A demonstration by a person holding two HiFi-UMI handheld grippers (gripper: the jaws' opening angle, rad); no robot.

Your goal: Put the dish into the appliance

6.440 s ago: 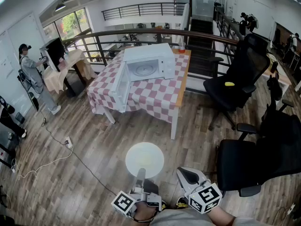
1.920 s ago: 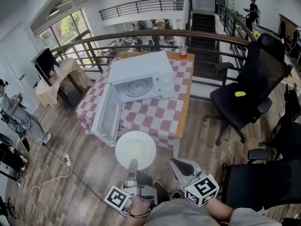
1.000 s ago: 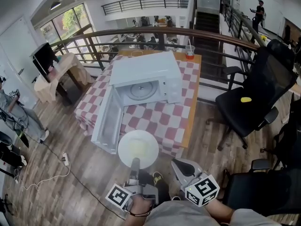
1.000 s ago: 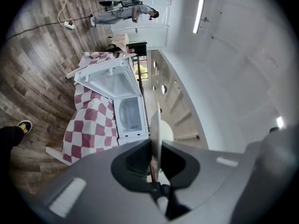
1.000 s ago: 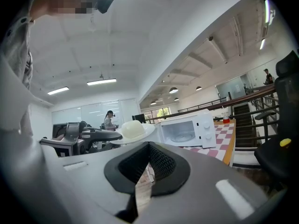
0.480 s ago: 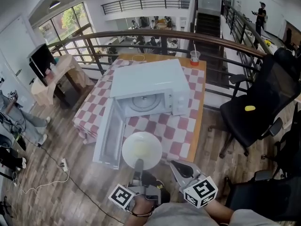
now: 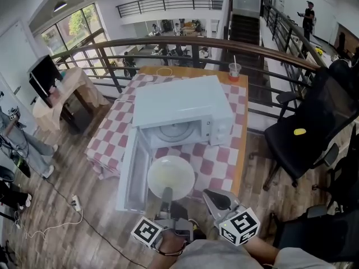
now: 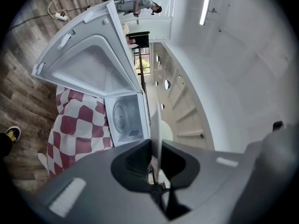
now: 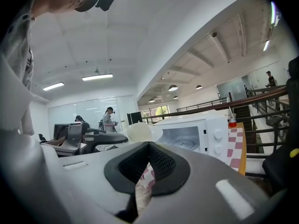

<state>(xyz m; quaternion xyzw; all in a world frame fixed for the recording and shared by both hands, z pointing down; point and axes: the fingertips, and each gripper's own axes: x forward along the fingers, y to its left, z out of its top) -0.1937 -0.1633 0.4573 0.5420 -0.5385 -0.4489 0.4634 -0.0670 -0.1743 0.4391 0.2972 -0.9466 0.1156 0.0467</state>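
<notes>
My left gripper (image 7: 166,195) pinches the rim of the white plate (image 7: 171,175), with the fingers closed on it. The plate hangs in front of the open microwave (image 7: 180,106), just beside its swung-out door (image 7: 132,172), not inside yet. My right gripper (image 7: 215,198) holds nothing, its fingers pressed together.

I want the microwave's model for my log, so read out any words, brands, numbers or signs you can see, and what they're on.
No readable text anywhere.
Microwave control panel: markings too small to read.
Marker cubes: square black-and-white patterns only, no letters.
</notes>
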